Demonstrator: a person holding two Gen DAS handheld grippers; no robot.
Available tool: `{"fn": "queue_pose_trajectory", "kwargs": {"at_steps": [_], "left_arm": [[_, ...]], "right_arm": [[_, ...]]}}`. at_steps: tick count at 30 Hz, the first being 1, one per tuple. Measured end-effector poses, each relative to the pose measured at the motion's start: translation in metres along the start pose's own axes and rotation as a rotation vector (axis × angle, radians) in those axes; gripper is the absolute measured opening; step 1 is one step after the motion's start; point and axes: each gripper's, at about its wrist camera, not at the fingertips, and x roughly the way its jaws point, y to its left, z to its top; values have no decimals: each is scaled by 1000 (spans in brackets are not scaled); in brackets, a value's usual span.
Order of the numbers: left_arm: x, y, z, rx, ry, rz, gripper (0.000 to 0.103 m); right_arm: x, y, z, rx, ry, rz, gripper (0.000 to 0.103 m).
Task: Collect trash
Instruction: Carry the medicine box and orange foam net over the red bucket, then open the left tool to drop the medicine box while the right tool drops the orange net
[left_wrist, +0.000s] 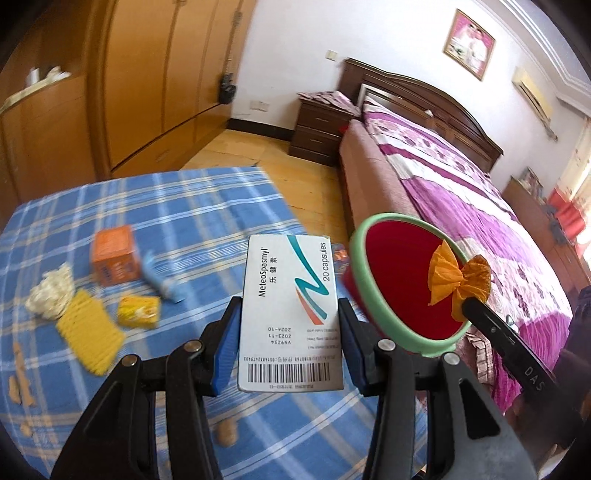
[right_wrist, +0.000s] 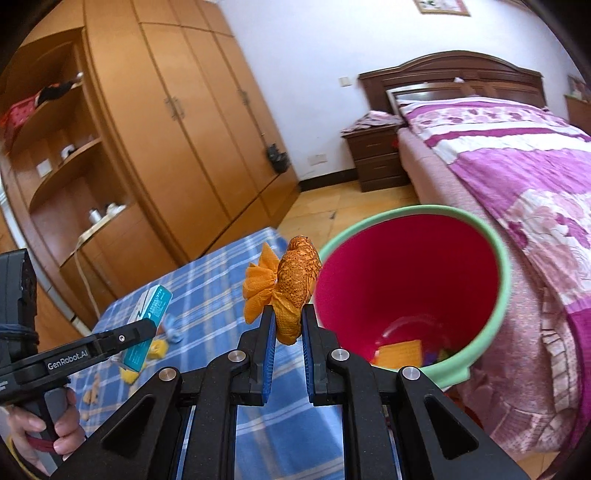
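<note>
The red bin with a green rim stands off the blue checked tabletop's far right edge, nearer the right gripper, clamped on an orange wrapper beside its rim, than the left gripper, clamped on an upright medicine box.

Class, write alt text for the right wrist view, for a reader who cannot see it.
The right tool grips a crumpled orange wrapper beside the green rim of a red bin that already holds scraps. To the left, the left tool holds a medicine box over a blue checked cloth, in a bedroom.
</note>
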Motion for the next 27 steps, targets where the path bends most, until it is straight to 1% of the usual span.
{"fn": "queue_pose_trajectory", "kwargs": {"at_steps": [10,18,27], "left_arm": [[36,-50,12,94,31,-54,50],[65,-87,16,179,54,-82,50],[97,-109,18,217,97,-92,50]], "right_arm": [[-6,-47,6,70,-38,-98,13],[0,-78,8,113,-35,-167,13],[11,-104,7,144,-25,-226,13]]}}
